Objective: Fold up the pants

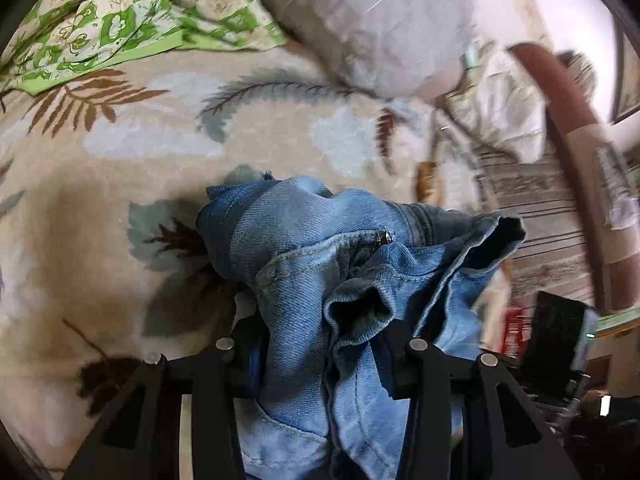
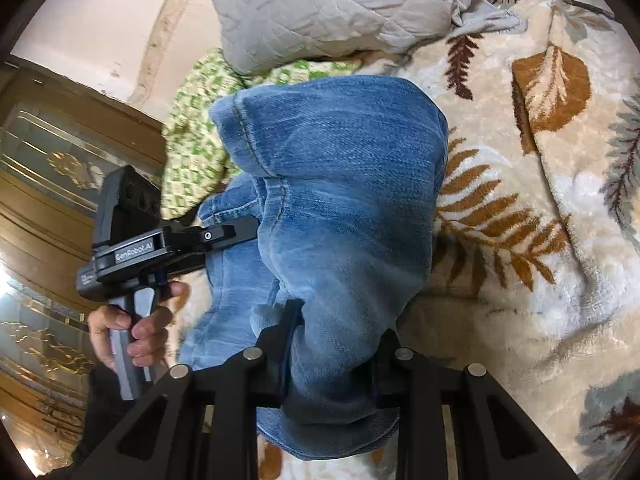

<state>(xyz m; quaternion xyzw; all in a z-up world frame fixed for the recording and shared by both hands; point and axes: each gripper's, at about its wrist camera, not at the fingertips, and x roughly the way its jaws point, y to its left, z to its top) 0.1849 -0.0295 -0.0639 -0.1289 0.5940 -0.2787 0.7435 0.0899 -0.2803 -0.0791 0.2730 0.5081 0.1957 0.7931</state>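
Note:
Blue denim pants (image 1: 304,248) lie bunched on a leaf-patterned blanket, with the zip and a pocket opening showing. My left gripper (image 1: 324,354) is shut on a thick bundle of that denim, which fills the gap between its black fingers. In the right wrist view the pants (image 2: 340,168) hang as a folded roll, slightly lifted off the bed. My right gripper (image 2: 336,344) is shut on their lower end. The left gripper (image 2: 216,236) shows there too, held by a hand (image 2: 120,328), its finger tucked into the denim's left side.
A cream fleece blanket (image 1: 120,152) with brown and grey leaves covers the bed. A green checked cloth (image 1: 120,20) and a grey quilted pillow (image 2: 340,8) lie at the far side. A wooden cabinet (image 2: 48,184) stands left; a brown curved rail (image 1: 572,140) stands right.

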